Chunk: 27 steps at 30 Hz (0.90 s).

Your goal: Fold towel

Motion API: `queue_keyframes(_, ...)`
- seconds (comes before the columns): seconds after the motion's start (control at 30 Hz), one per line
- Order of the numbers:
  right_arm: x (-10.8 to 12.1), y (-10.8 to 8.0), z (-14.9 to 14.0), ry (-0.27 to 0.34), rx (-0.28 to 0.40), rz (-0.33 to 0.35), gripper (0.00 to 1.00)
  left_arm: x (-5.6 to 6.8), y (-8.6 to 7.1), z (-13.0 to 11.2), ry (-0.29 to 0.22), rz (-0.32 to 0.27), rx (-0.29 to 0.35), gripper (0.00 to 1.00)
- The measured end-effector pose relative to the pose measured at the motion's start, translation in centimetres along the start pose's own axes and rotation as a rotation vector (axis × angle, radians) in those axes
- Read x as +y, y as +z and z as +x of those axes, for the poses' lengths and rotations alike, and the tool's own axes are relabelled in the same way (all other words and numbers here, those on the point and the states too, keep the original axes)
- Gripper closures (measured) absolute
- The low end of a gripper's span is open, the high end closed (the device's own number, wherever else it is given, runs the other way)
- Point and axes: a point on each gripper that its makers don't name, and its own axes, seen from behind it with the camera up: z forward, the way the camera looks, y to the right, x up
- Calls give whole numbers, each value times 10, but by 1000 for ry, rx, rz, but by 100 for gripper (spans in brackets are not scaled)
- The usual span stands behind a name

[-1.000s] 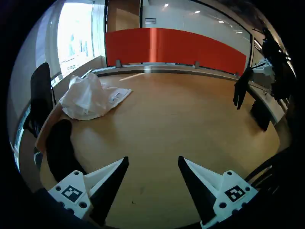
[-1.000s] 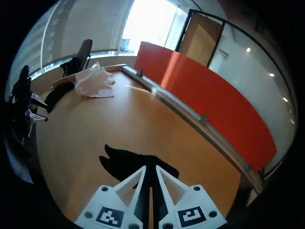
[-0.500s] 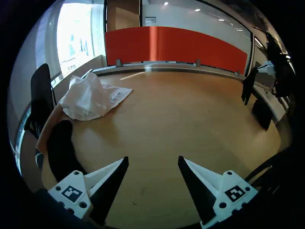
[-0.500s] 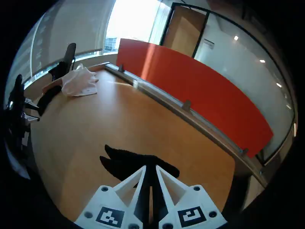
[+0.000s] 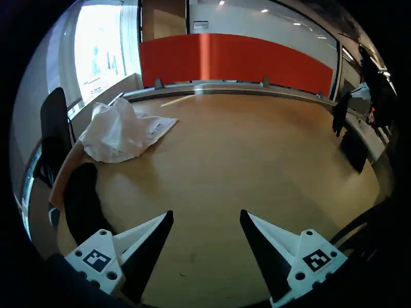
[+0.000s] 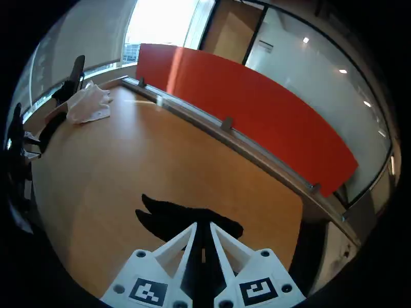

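Holding the black towel (image 6: pixel 164 215) pinched in your right gripper (image 6: pixel 203 226) at six o'clock, you're likely at the laying-out step. Your left gripper (image 5: pixel 205 213) gapes empty over the wooden table (image 5: pixel 231 143). Next, spread the towel flat there.

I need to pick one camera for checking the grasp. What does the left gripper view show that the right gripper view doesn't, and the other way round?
Left gripper view: the left gripper, fingers apart over the bare wooden table and holding nothing, and the black towel hanging far off at the right.
Right gripper view: the right gripper close up, fingers shut on that towel, which spreads ahead of them.
Shared: the white cloth heap and the orange partition.
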Motion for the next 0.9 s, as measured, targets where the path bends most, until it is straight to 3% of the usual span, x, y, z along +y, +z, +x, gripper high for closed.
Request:
queue_keyframes(0.5, 51, -12, -25, 42, -44, -64, 98, 5, 1, 5, 14, 4, -7, 4)
queue_keyframes(0.9, 65, -22, -46, 73, -64, -84, 98, 12, 4, 11, 29, -7, -9, 4)
